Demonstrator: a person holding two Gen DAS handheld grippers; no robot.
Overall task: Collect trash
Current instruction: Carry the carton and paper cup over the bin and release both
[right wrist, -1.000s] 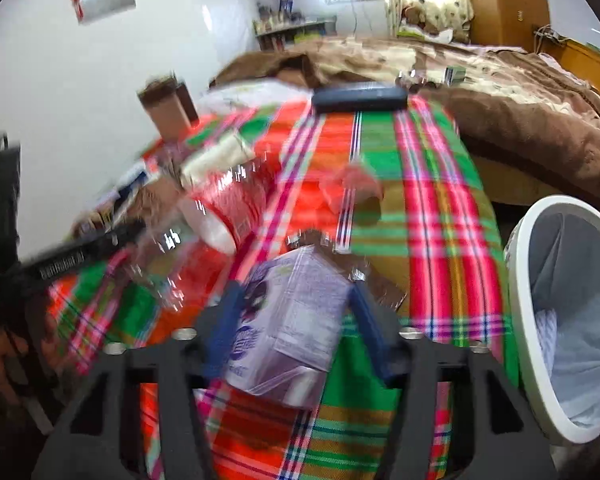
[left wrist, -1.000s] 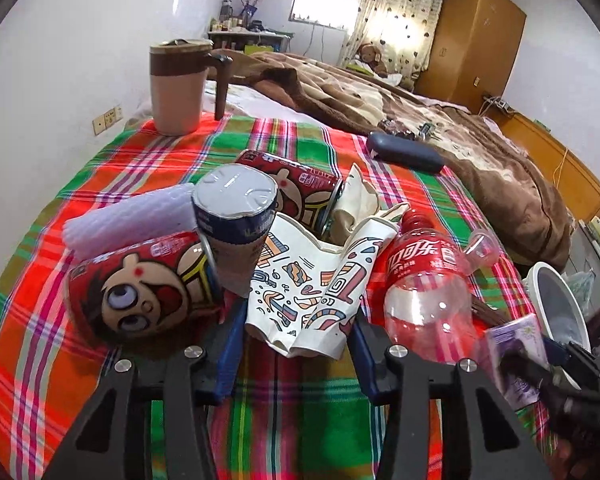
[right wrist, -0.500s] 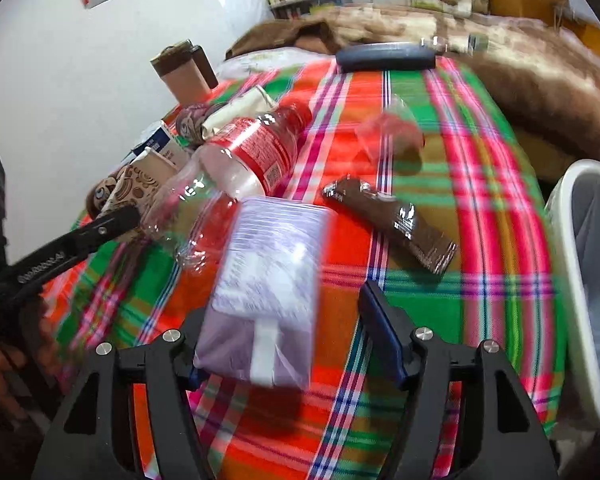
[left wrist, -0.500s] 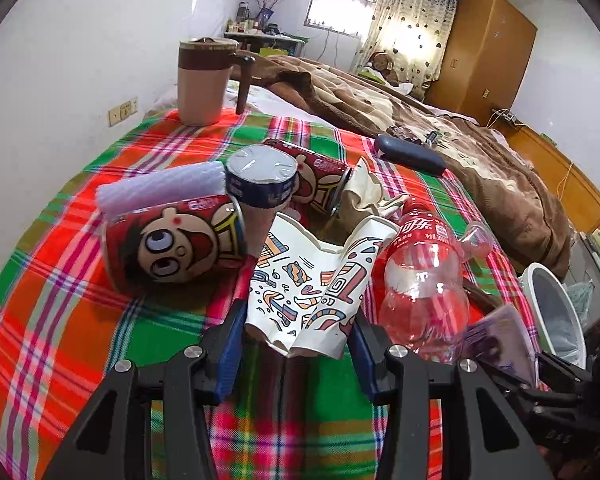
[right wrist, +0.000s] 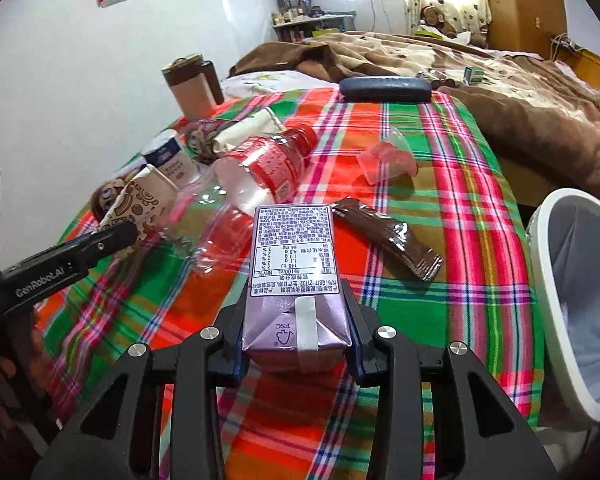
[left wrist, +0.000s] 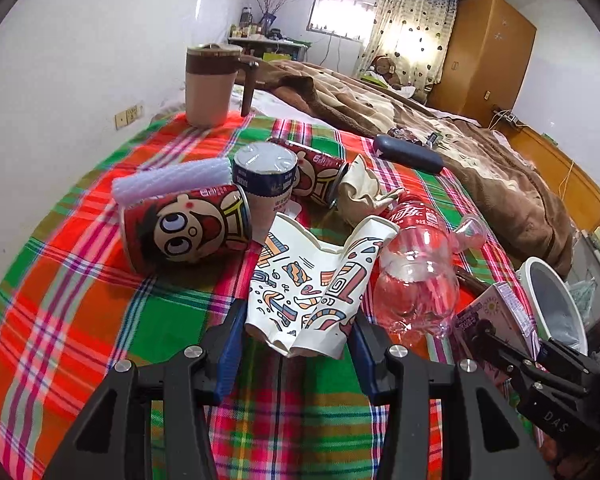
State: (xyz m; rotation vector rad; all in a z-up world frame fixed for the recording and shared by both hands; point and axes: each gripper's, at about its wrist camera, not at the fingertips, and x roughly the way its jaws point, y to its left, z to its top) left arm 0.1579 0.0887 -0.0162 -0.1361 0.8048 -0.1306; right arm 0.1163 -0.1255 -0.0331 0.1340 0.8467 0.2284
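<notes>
Left wrist view: my left claw (left wrist: 296,344) is clenched on the crushed paper cup (left wrist: 306,292), pads pressed to both its sides, the cup's far end touching the empty bottle (left wrist: 414,276). Around it on the plaid cloth (left wrist: 100,320) lie two red cans (left wrist: 184,234), a foam roll (left wrist: 170,178) and a small tub (left wrist: 265,178); the brown mug (left wrist: 211,84) at the back is no trash, I'd say. To do this step well I should lift the cup straight up before swinging it toward the bin (left wrist: 556,300) at the right edge, so its rim doesn't drag the bottle along. Since a second ago the near can sits further up and right in my view and the mug looms larger (I slid sideways); the grip itself is unchanged.

Right wrist view: my right claw (right wrist: 296,344) grasps the purple carton (right wrist: 294,276), its jaws having just closed on it, pads against both long sides. The carton's printed face is up, its far end pointing at the bottle (right wrist: 256,184); a brown wrapper (right wrist: 388,238) lies just beside it. The bin (right wrist: 552,280) stands at my right, past the cloth's edge, so a short swing over its rim and then letting go should serve. Half a second ago the carton lay skewed and loose between wide jaws; now it sits square.
</notes>
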